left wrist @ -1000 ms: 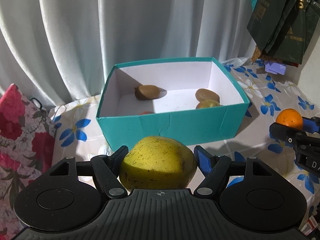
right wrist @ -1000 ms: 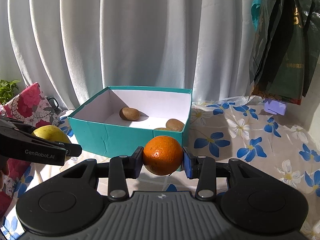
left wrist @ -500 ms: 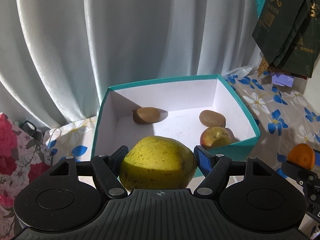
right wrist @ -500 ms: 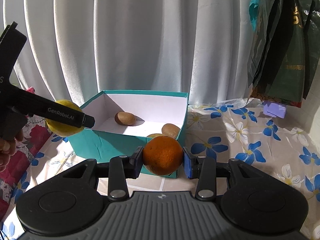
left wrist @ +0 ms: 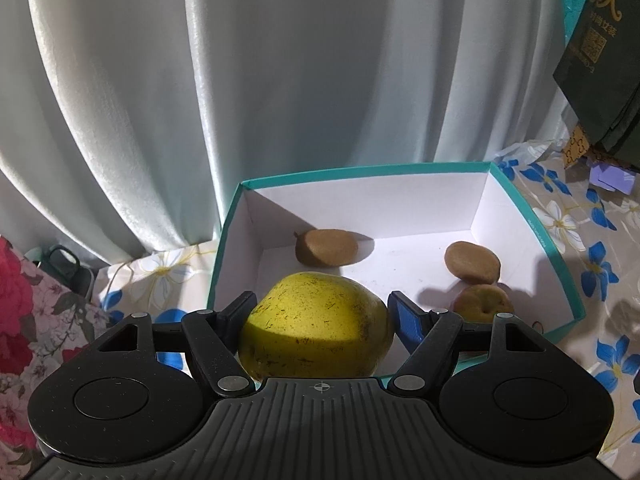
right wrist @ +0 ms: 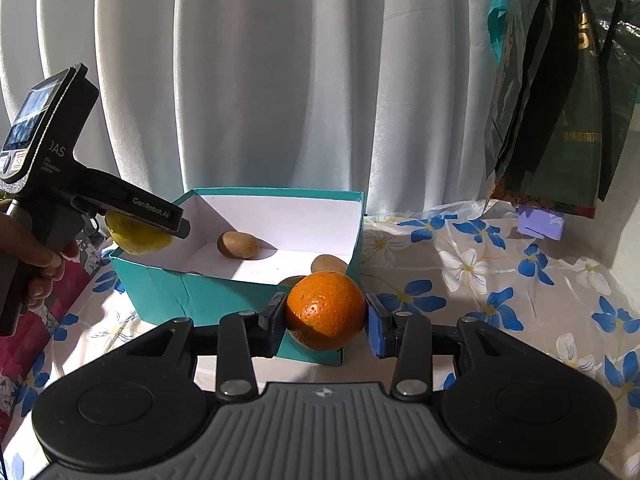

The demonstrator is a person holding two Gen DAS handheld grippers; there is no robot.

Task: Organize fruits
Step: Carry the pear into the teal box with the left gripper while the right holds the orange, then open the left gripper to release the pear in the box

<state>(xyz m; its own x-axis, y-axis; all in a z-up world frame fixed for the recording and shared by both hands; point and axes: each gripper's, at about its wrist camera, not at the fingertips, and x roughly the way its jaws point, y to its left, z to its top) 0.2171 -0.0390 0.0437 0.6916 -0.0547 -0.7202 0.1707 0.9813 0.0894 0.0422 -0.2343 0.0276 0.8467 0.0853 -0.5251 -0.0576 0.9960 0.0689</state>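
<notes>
Two fruits aloft. Left tongs [left wrist: 320,314] clamp the speckled yellow pear [left wrist: 316,326] above the near-left corner of the teal cardboard box [right wrist: 168,288]; right tongs [right wrist: 325,318] grip the orange [right wrist: 325,311], short of its near-right corner.

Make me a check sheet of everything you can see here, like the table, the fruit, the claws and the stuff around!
Surface: table under a flowered cloth.
Job's things: teal box holds two kiwis and an apple; yellow pear and orange are not in it yet.
Clutter: small purple box at the back right.
Claws: left claw shut on the pear, over the box's near left edge; right claw shut on the orange, in front of the box.
Cables: nothing seen.
Surroundings: white curtain, dark green bags hanging, red floral fabric on the left.
</notes>
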